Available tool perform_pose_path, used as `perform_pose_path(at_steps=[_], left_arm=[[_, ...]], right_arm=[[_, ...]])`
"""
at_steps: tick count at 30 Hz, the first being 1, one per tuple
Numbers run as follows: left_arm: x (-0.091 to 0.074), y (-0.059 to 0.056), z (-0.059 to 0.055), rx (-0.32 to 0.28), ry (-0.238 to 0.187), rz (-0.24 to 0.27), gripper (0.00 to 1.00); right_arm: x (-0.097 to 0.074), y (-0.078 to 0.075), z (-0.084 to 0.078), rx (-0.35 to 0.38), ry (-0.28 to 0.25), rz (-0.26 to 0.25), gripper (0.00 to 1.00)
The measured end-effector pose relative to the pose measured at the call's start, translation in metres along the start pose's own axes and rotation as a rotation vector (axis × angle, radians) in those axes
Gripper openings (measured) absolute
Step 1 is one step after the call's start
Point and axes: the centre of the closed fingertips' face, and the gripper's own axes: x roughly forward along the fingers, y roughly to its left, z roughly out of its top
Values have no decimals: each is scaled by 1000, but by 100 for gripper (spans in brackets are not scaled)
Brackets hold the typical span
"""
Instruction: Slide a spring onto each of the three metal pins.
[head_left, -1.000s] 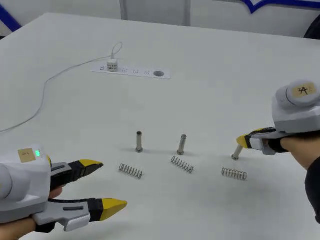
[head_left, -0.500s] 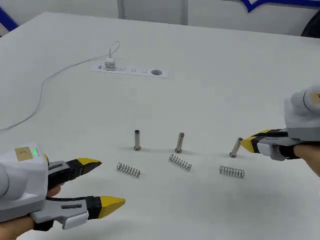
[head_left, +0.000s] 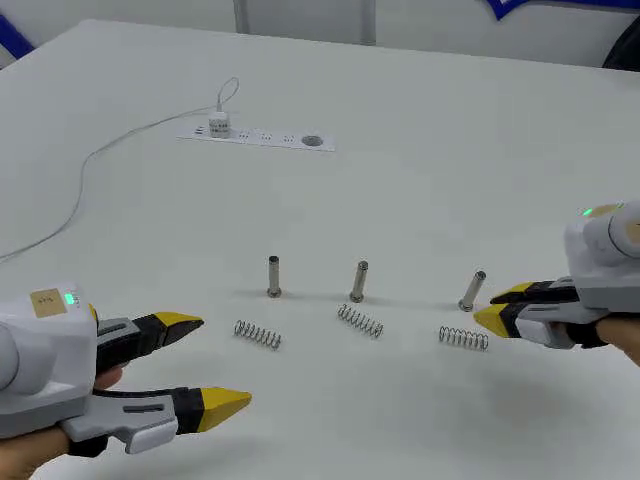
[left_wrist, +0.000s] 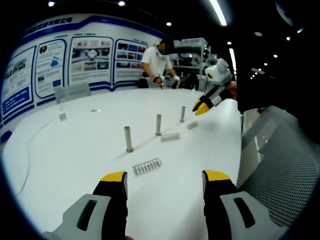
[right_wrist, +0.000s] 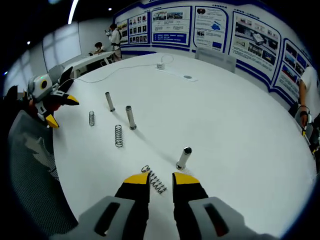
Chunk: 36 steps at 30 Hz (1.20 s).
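Three pins (head_left: 274, 277) stand; springs (head_left: 258, 334) lie flat.

White table (head_left: 450, 130), three metal pins (head_left: 359, 282), three springs (head_left: 360, 321) beside them, power strip (head_left: 262, 139), cable (head_left: 90, 165)

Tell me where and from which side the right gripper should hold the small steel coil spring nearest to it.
Hold the small steel coil spring at its middle coils, across its width, bringing the right gripper down from above. It lies flat on the white table, so its two sides are free, and both ends would stay open for the metal pin.
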Motion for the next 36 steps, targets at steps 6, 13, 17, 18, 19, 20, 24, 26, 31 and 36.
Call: perform_pose_path(at_steps=[6, 13, 17, 18, 19, 20, 24, 26, 31, 36], left_arm=[[0, 0, -1, 1, 5, -4, 62], [1, 0, -1, 2, 8, -6, 62], [1, 0, -1, 1, 8, -5, 61], [1, 0, -1, 0, 9, -4, 61], [1, 0, -1, 0, 8, -4, 61], [1, 0, -1, -1, 8, -4, 61], [1, 0, -1, -3, 7, -4, 61], [1, 0, 0, -1, 7, -6, 61], [2, -2, 1, 0, 4, -13, 61], [2, -4, 4, 8, 4, -23, 60]], right_arm=[[10, 4, -14, -70, 50, 53, 18], [17, 6, -23, -121, 100, 90, 18], [21, 7, -27, -141, 126, 101, 17], [21, 7, -28, -146, 130, 107, 16], [22, 8, -29, -147, 135, 111, 16], [23, 8, -30, -147, 139, 113, 16], [22, 9, -35, -153, 163, 122, 14], [22, 10, -37, -156, 170, 125, 14], [22, 11, -39, -171, 181, 133, 12], [22, 11, -40, -176, 190, 129, 11]])
